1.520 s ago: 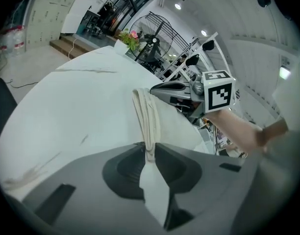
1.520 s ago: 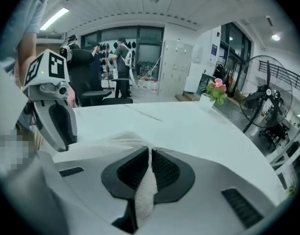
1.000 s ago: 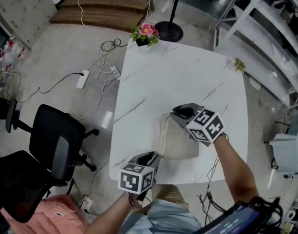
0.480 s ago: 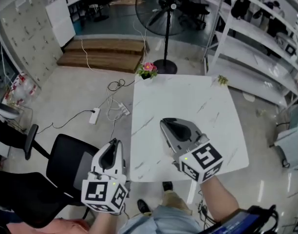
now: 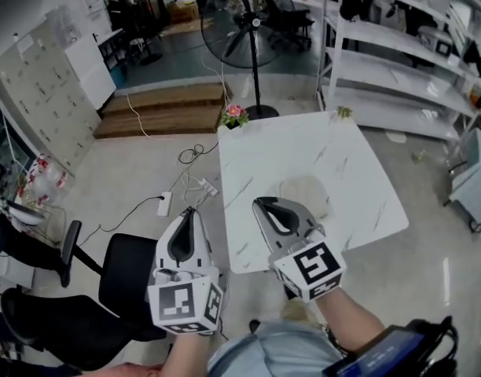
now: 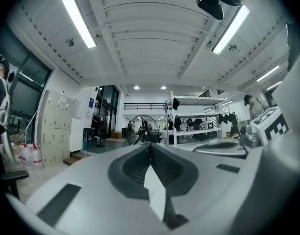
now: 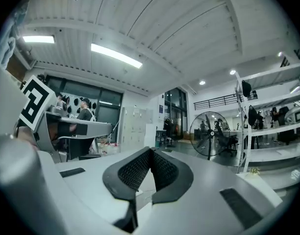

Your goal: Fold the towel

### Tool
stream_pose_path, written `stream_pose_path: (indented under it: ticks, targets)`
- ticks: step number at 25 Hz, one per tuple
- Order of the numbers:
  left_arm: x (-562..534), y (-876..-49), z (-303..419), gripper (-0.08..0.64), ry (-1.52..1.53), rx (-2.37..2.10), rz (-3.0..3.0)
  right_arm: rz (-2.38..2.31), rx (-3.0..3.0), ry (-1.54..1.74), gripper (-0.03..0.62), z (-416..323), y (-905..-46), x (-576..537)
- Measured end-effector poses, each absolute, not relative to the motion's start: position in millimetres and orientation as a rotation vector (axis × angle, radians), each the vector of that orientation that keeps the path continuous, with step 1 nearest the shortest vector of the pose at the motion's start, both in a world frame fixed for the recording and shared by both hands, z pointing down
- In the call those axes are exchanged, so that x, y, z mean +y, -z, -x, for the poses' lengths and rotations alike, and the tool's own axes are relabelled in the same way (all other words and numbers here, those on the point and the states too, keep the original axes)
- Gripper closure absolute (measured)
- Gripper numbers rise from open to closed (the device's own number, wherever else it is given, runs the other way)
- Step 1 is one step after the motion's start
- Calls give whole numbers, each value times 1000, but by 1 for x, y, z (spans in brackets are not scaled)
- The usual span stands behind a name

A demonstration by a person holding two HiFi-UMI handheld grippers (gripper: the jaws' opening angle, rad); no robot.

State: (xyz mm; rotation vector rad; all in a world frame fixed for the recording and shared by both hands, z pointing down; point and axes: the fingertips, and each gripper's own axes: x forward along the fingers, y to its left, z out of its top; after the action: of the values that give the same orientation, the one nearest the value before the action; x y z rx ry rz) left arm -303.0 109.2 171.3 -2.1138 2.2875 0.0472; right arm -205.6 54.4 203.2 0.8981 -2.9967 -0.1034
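Note:
The towel [image 5: 304, 195] lies folded into a small cream pad on the white marble table [image 5: 303, 151], near its front edge. Both grippers are raised well above and in front of the table, pointing level into the room. My left gripper [image 5: 191, 213] hangs left of the table, over the floor and the chair. Its jaws have just closed and meet with nothing between them [image 6: 150, 147]. My right gripper [image 5: 259, 203] is over the table's front left corner, apart from the towel. Its jaws have also just closed and are shut on nothing [image 7: 151, 153].
A flower pot [image 5: 234, 116] stands at the table's far left corner. A black office chair [image 5: 134, 277] is left of the table, near cables and a power strip [image 5: 165, 203]. A standing fan [image 5: 242, 18] and white shelves [image 5: 398, 61] stand behind.
Both grippers rose off the towel and table toward the camera and turned level, and their jaws closed. The towel stays folded on the table. The head view tilted up.

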Motion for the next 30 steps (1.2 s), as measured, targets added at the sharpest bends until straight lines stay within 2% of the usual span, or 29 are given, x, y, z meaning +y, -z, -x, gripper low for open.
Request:
stream_pose_path:
  ticks: [30]
  targets:
    - [120,-157,283,551,-48,2194,2168,-1001,-2996,241,580,194,-171,75]
